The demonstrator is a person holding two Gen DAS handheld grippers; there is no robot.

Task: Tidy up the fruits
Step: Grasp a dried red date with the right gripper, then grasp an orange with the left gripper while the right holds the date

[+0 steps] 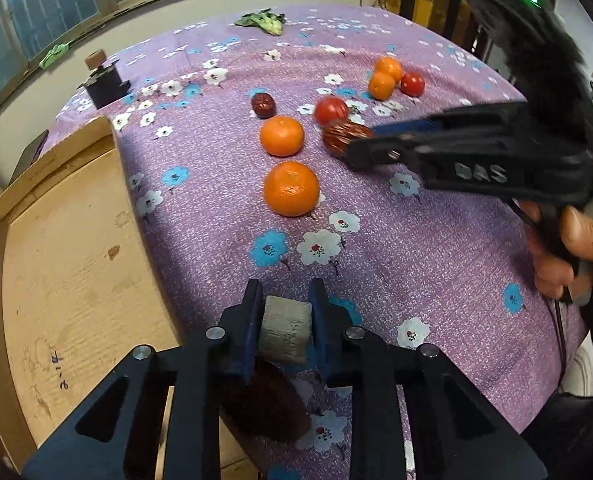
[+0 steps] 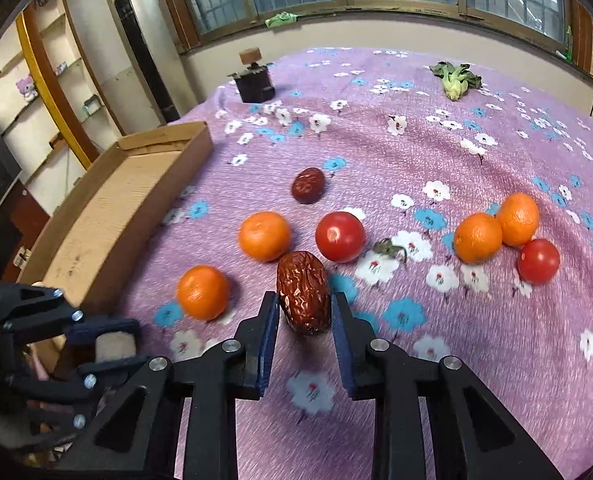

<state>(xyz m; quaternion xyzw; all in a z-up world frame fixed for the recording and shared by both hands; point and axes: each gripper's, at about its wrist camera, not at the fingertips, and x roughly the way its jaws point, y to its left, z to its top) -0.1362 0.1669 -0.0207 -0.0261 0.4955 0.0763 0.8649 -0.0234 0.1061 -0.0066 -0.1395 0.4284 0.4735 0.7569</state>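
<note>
Oranges, tomatoes and red dates lie on a purple flowered cloth [image 2: 476,340]. My right gripper [image 2: 303,312] is open with its fingers on either side of a large wrinkled red date [image 2: 302,290]; it shows in the left wrist view [image 1: 356,144] at that date [image 1: 338,136]. My left gripper [image 1: 286,316] is shut on a pale grey-white block [image 1: 286,330] near the cardboard tray [image 1: 68,264]; it also shows at the lower left of the right wrist view [image 2: 110,346]. Two oranges [image 2: 264,236] [image 2: 203,291], a tomato [image 2: 339,237] and a small date [image 2: 307,185] lie close by.
Two more oranges [image 2: 496,228] and a tomato [image 2: 537,261] sit to the right. A green vegetable [image 2: 454,78] and a dark box [image 2: 254,82] lie at the far side. The tray [image 2: 108,216] runs along the left edge. A dark brown object [image 1: 264,400] lies under my left gripper.
</note>
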